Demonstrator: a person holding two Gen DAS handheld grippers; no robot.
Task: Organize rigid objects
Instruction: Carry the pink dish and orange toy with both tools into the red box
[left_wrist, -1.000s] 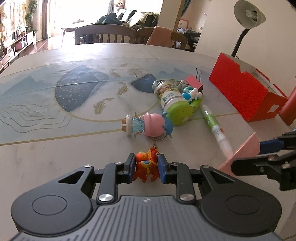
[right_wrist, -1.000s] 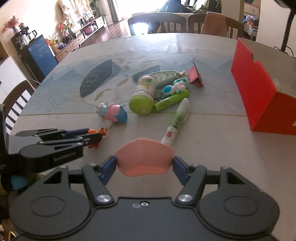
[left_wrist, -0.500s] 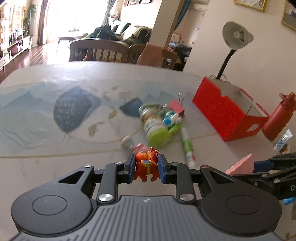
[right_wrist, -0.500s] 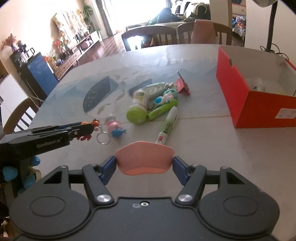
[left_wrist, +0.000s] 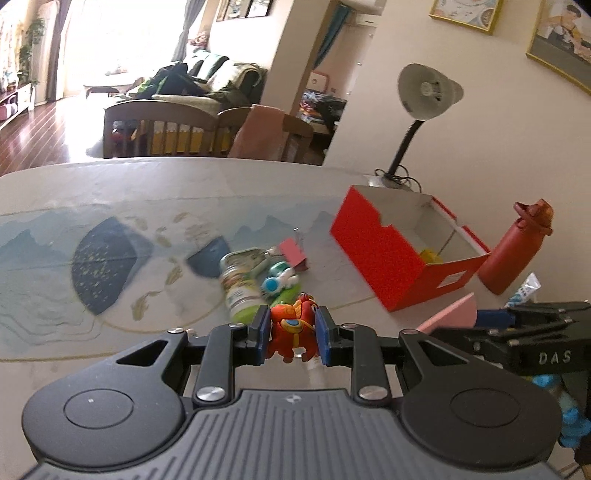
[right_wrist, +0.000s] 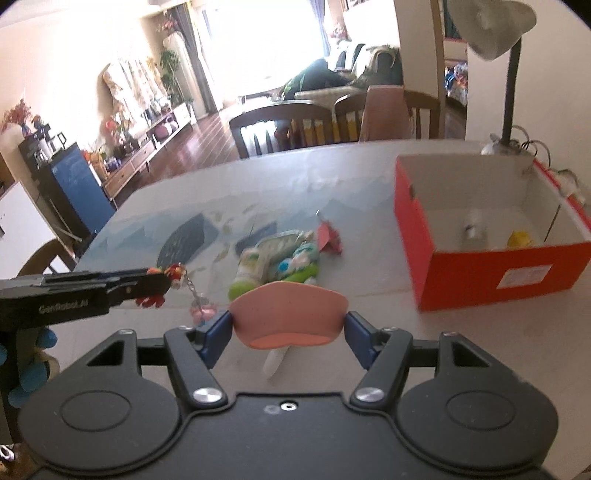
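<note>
My left gripper (left_wrist: 291, 334) is shut on an orange-red toy keychain (left_wrist: 293, 330) and holds it above the table. In the right wrist view the keychain (right_wrist: 173, 275) hangs a chain and a small pink figure (right_wrist: 202, 310) from the left gripper (right_wrist: 162, 282). My right gripper (right_wrist: 290, 326) is shut on a pink bowl-shaped piece (right_wrist: 290, 319), also seen at the right of the left wrist view (left_wrist: 452, 314). An open red box (right_wrist: 487, 236) holds a small bottle (right_wrist: 471, 230) and a yellow item (right_wrist: 519, 238).
A pile lies mid-table: a green-capped jar (left_wrist: 238, 290), a green tube (right_wrist: 301, 273), a blue-white toy (left_wrist: 279, 278), a red clip (left_wrist: 293, 253). A white pen (right_wrist: 275, 362) lies under my right gripper. A red-brown bottle (left_wrist: 515, 249) and desk lamp (left_wrist: 424, 92) stand beyond the box.
Both grippers have risen well above the table and swung right toward the red box. The keychain with its pink figure left the tabletop and now dangles from the left gripper.
</note>
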